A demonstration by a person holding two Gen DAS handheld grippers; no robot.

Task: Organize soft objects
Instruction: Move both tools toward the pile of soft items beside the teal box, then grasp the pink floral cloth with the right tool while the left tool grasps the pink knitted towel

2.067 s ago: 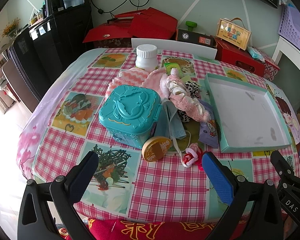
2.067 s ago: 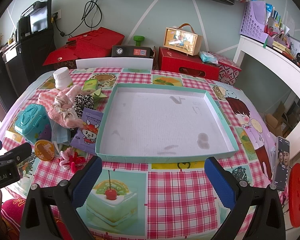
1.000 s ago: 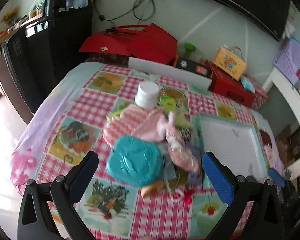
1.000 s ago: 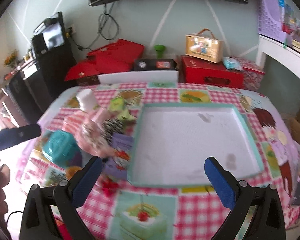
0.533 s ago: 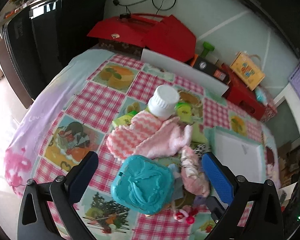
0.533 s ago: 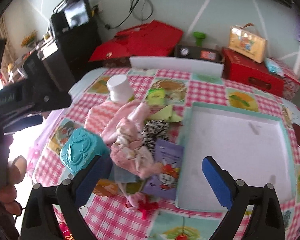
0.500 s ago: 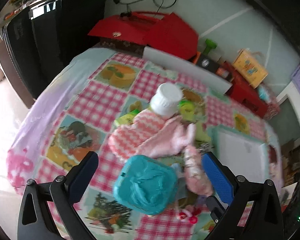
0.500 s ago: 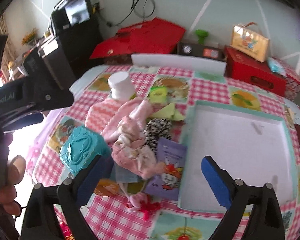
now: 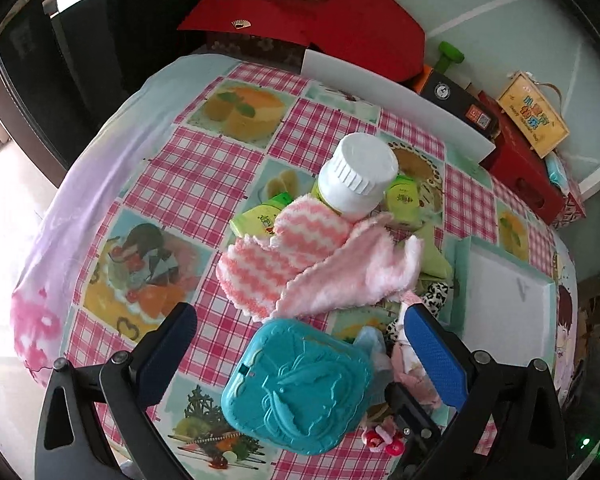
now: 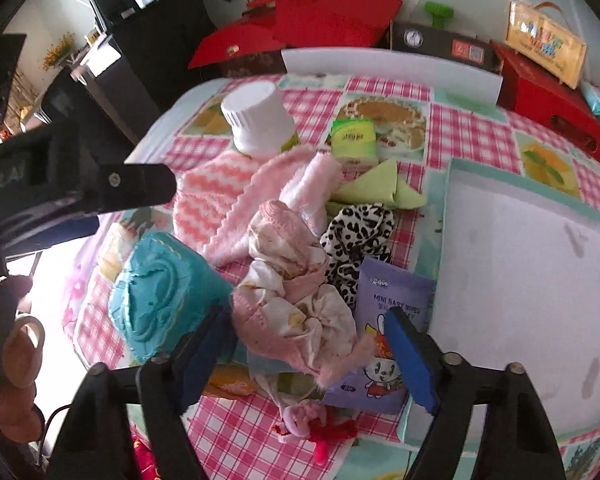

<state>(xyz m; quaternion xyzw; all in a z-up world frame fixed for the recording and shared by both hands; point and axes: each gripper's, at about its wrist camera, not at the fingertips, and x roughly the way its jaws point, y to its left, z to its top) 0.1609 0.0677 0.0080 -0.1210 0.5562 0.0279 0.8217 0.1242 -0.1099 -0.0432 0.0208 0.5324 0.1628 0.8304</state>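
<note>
Now both grippers hang steeply over the heap of soft things on the checked table; the right gripper has just been closing, its blue pads still apart on either side of the pink bundled cloth, which lies between them without being pinched; just beside that bundle sit a leopard-print scrunchie and a purple pack of baby wipes, the pack lying against the near-left edge of the pale teal tray; the left gripper stands wide, nothing in it, above the teal plastic box; beyond the box a pink zigzag cloth and a fluffy pale pink cloth overlap, touching the white-capped bottle; a small pink and red hair tie lies at the near edge of the heap.
</note>
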